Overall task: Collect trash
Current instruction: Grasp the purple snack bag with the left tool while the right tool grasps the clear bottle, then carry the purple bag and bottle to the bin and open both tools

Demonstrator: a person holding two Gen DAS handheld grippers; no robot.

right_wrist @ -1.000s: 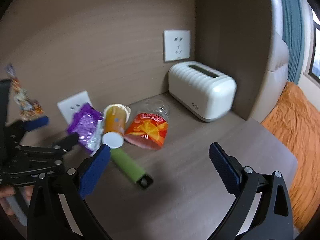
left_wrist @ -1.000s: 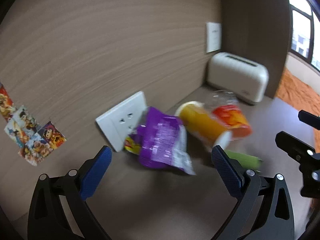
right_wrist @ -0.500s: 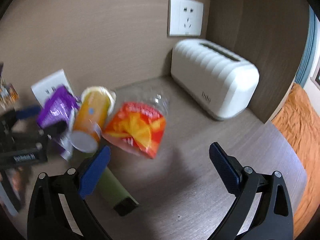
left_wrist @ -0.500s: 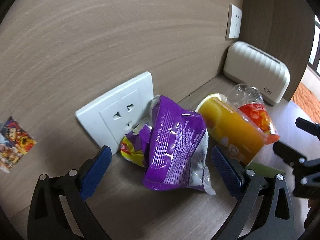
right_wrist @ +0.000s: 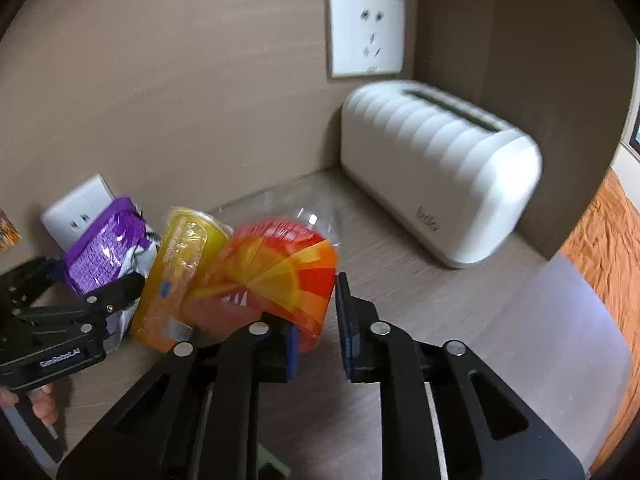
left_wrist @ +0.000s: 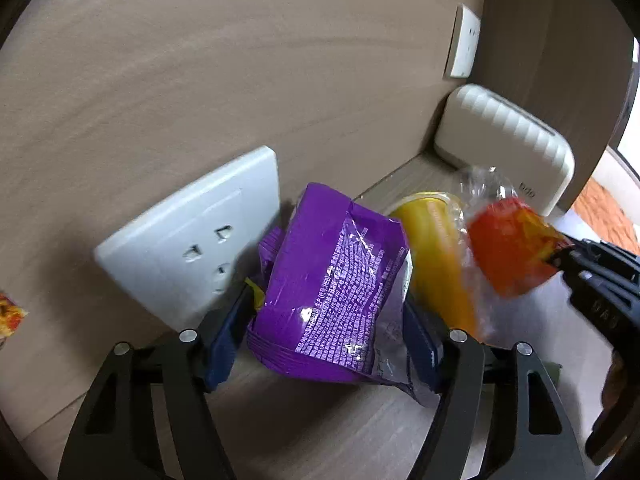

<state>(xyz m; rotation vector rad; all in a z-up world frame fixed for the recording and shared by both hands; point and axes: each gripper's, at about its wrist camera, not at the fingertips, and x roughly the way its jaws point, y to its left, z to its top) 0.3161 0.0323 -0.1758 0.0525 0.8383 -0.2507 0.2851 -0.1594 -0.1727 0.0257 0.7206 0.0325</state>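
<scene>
Your left claw (left_wrist: 326, 336) pinches the purple snack bag (left_wrist: 332, 292); your right claw (right_wrist: 318, 328) pinches the orange wrapper (right_wrist: 276, 276). The yellow cup (right_wrist: 176, 280) is ungrasped; no bin visible.

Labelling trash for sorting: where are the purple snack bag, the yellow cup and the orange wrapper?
purple snack bag (left_wrist: 336, 288): left wrist view, printed back panel.
yellow cup (right_wrist: 176, 276): right wrist view, side wall.
orange wrapper (right_wrist: 276, 272): right wrist view, printed front.

Glossy crinkled foil purple packet (left_wrist: 332, 300); shiny clear-film orange wrapper (right_wrist: 276, 268); yellow cup (right_wrist: 180, 276), probably film-covered; matt woodgrain tabletop (right_wrist: 460, 320); smooth ribbed plastic toaster (right_wrist: 436, 168).
</scene>
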